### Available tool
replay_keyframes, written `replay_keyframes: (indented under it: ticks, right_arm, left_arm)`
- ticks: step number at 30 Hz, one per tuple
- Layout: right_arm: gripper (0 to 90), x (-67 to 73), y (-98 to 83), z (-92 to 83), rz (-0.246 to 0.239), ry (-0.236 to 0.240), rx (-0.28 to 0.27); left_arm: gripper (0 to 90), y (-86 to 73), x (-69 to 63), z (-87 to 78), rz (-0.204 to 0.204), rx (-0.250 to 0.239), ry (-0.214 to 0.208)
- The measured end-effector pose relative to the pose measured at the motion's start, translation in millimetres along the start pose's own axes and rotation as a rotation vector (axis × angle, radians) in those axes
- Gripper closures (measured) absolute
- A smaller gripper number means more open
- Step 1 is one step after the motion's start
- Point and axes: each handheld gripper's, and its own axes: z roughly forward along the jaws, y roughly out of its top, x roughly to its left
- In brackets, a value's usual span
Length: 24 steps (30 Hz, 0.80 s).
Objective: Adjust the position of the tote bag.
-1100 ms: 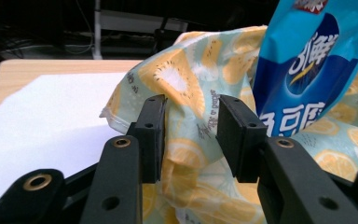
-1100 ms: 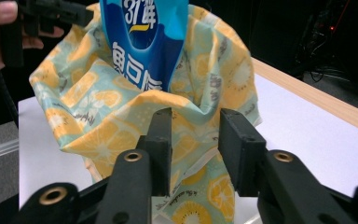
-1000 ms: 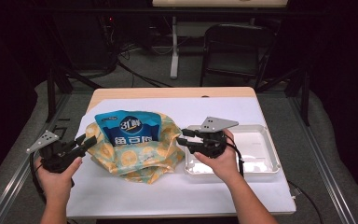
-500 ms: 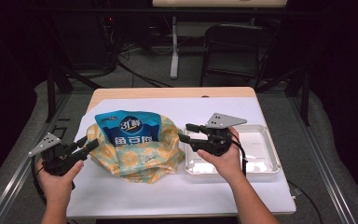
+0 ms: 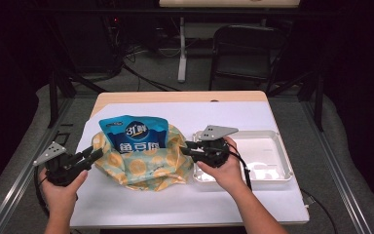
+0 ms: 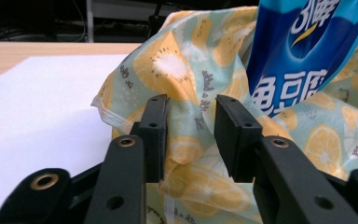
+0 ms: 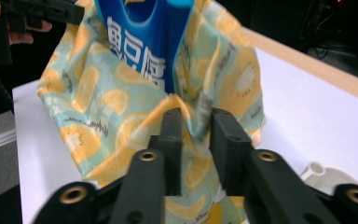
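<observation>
Bagging step: blue snack packet (image 5: 135,135) stands in the lemon-print bag (image 5: 143,165), left gripper (image 6: 191,135) and right gripper (image 7: 196,149) jaws just closing, fabric folds between half-open pads, pinch uncertain; next likely pull rims up evenly.

The bag (image 5: 141,163) is thin, crinkled, matt plastic film printed with lemon slices. The blue packet (image 5: 135,134) inside it is glossy foil-like plastic. The tray (image 5: 272,163) looks smooth white plastic. A matt white sheet (image 5: 175,200) covers the pale wooden table (image 5: 175,96).
</observation>
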Motion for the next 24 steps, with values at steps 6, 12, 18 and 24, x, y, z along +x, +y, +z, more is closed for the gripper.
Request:
replay_keyframes:
  ticks: [6, 12, 18, 24]
  right_arm:
    - [81.7, 0.1, -5.9, 9.0, -0.009, 0.009, 0.051]
    - [84.3, -3.1, -13.2, 17.2, 0.000, 0.008, 0.087]
    - [84.7, -8.3, -20.7, 24.0, 0.007, -0.008, 0.120]
    - [84.5, -14.0, -25.7, 26.9, 0.022, -0.025, 0.139]
  left_arm:
    - [73.3, -8.4, 3.3, 7.4, -0.011, 0.044, -0.002]
    - [77.2, -13.7, 5.9, 11.5, -0.015, 0.059, 0.011]
    - [78.6, -18.1, 7.5, 15.7, -0.017, 0.072, 0.021]
    - [80.3, -23.3, 11.1, 17.7, -0.019, 0.068, 0.047]
